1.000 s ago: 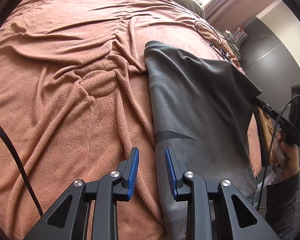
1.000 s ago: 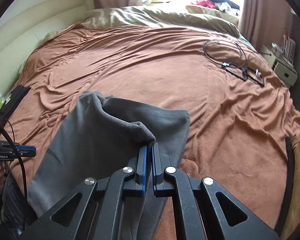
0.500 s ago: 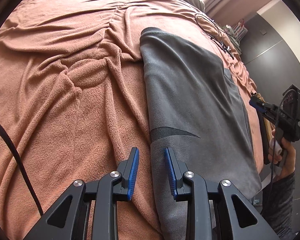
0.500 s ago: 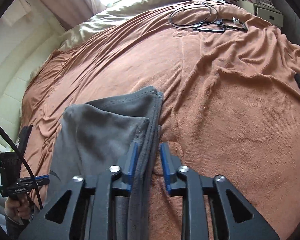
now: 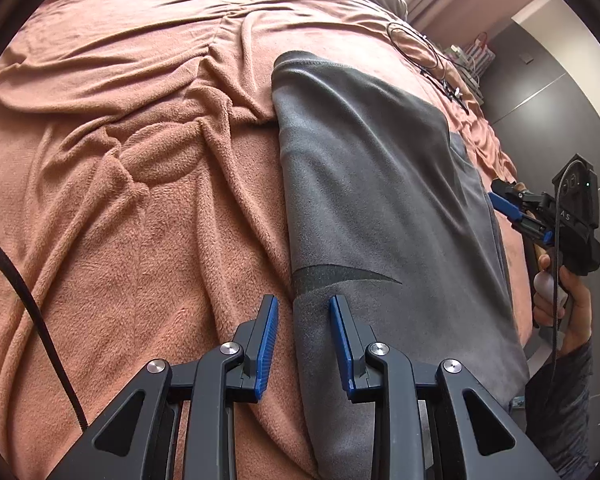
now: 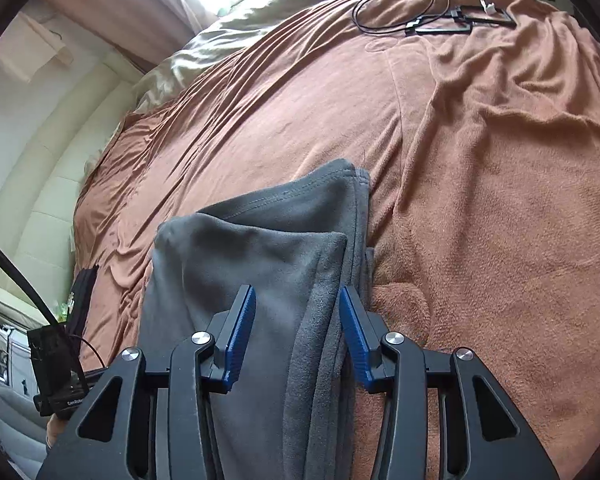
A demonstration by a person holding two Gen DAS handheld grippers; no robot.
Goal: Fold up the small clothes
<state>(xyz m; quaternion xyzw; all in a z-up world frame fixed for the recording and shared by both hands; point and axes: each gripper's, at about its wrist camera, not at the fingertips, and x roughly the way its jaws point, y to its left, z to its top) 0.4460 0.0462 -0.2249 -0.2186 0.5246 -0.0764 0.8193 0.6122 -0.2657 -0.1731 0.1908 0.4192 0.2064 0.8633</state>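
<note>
A grey fleece garment [image 5: 380,200] lies folded lengthwise on the brown blanket [image 5: 120,200], with a dark curved mark [image 5: 340,276] near its close end. My left gripper [image 5: 303,300] hovers open over the garment's left edge, nothing pinched. In the right wrist view the garment [image 6: 260,260] shows its stacked layers. My right gripper [image 6: 296,290] stands over the layered right edge. Its jaws are closing, with cloth between them but the pads not pressing on it. The left wrist view shows the right gripper [image 5: 516,216] at the garment's far side, held in a hand [image 5: 568,300].
A coiled black cable with small dark items [image 6: 420,12] lies on the far part of the bed. An olive duvet [image 6: 240,16] is bunched by the window. A cream padded headboard [image 6: 60,160] runs along the left. Dark cabinet doors [image 5: 540,92] stand beside the bed.
The right gripper let go of the raised garment corner and sank while rolling. The lifted flap now lies flat over the rest. The left gripper has hardly moved.
</note>
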